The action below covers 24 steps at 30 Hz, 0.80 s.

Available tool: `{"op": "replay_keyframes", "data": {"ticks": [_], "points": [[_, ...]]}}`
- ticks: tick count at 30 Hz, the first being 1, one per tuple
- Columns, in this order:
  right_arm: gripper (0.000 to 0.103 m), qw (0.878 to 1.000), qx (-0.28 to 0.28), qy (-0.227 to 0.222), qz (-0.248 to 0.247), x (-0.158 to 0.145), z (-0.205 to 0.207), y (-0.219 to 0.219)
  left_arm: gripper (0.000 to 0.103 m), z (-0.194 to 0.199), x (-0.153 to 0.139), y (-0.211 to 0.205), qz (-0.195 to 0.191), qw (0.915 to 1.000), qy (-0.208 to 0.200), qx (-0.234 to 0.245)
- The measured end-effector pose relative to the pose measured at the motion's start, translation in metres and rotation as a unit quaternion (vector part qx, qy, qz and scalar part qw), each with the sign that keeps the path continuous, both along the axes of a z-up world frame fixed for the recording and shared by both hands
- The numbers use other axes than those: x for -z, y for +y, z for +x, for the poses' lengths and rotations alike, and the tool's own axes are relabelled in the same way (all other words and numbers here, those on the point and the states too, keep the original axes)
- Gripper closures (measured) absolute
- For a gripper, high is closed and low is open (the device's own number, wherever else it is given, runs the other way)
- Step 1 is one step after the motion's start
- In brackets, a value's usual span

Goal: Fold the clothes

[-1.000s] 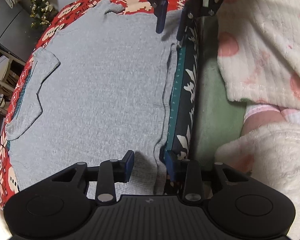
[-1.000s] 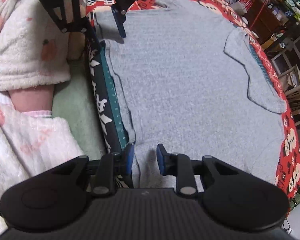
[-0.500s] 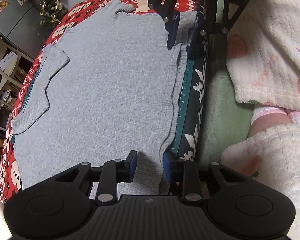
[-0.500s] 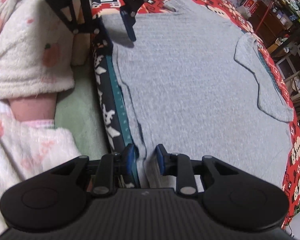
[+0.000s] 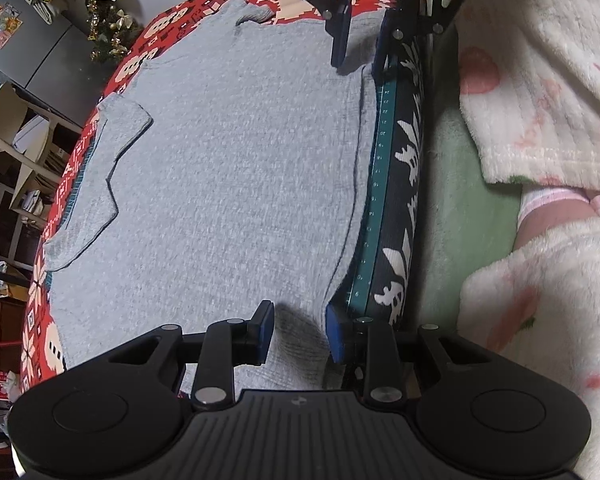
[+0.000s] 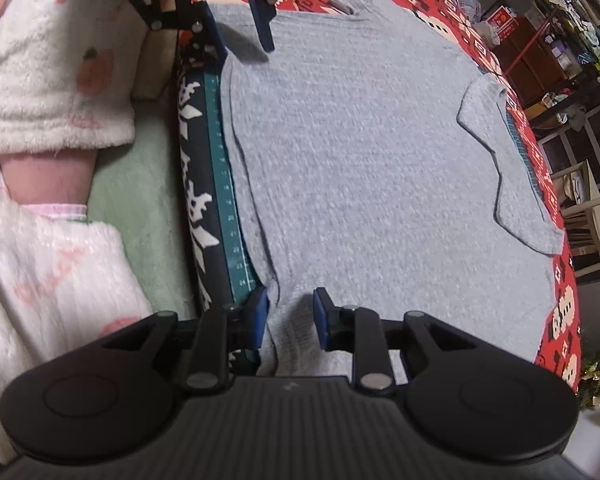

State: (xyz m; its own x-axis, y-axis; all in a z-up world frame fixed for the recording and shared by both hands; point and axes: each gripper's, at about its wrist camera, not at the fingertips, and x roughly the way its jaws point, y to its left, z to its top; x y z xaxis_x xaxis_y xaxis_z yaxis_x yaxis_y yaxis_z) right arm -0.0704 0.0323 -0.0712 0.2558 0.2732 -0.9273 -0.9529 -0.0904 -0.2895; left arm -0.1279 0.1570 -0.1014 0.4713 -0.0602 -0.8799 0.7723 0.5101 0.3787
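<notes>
I have the grey T-shirt (image 5: 236, 184) flat on the red patterned cloth (image 5: 172, 28), its near edge along the green ruler mat (image 5: 374, 200). Left gripper (image 5: 298, 330) and right gripper (image 6: 290, 318) stand narrow around this edge; real pinch I cannot tell. Risk: only 1 layer caught, so a crooked fold. The edge under the pads is hidden.

Printed white scale numerals run along the dark green cutting mat strip (image 6: 225, 184) at the table edge. Right wrist view: 20, 21, 23, 24 legible. Left wrist view: same strip (image 5: 374, 184), digits too small to read reliably. No other legible text.
</notes>
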Motion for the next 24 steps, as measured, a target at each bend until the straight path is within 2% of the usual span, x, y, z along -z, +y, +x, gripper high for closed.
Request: {"op": "replay_keyframes", "data": {"ticks": [1,3,4,6,10,15,21,24], "points": [[0.077,1.000,-0.002,0.001,-0.001,0.000,0.000,-0.001,0.077,-0.001,0.000,0.000,0.000,1.0000,-0.002,0.001],[0.077,1.000,-0.008,0.003,0.001,0.000,-0.003,-0.003,0.094,-0.002,0.000,0.000,-0.002,1.0000,-0.005,0.000],[0.083,1.000,-0.009,0.004,0.004,-0.001,-0.003,-0.003,0.096,-0.002,-0.001,0.000,-0.004,1.0000,-0.005,0.000],[0.102,1.000,-0.008,0.003,0.008,0.001,-0.003,-0.003,0.099,0.000,-0.003,0.001,-0.010,0.9999,-0.005,-0.004],[0.102,1.000,-0.011,0.000,0.018,-0.003,-0.002,-0.001,0.100,0.002,-0.008,0.003,-0.014,0.9999,-0.004,0.002],[0.102,0.999,0.002,-0.001,0.040,-0.035,0.022,0.001,0.100,0.013,-0.027,0.009,0.001,0.9997,-0.006,0.023],[0.102,0.998,0.008,-0.031,0.054,-0.070,0.071,0.016,0.100,0.063,-0.055,0.023,0.022,0.9990,-0.030,0.022],[0.102,0.997,0.014,-0.044,0.054,-0.071,0.100,0.029,0.100,0.099,-0.061,0.029,0.028,0.9986,-0.044,0.003]]}}
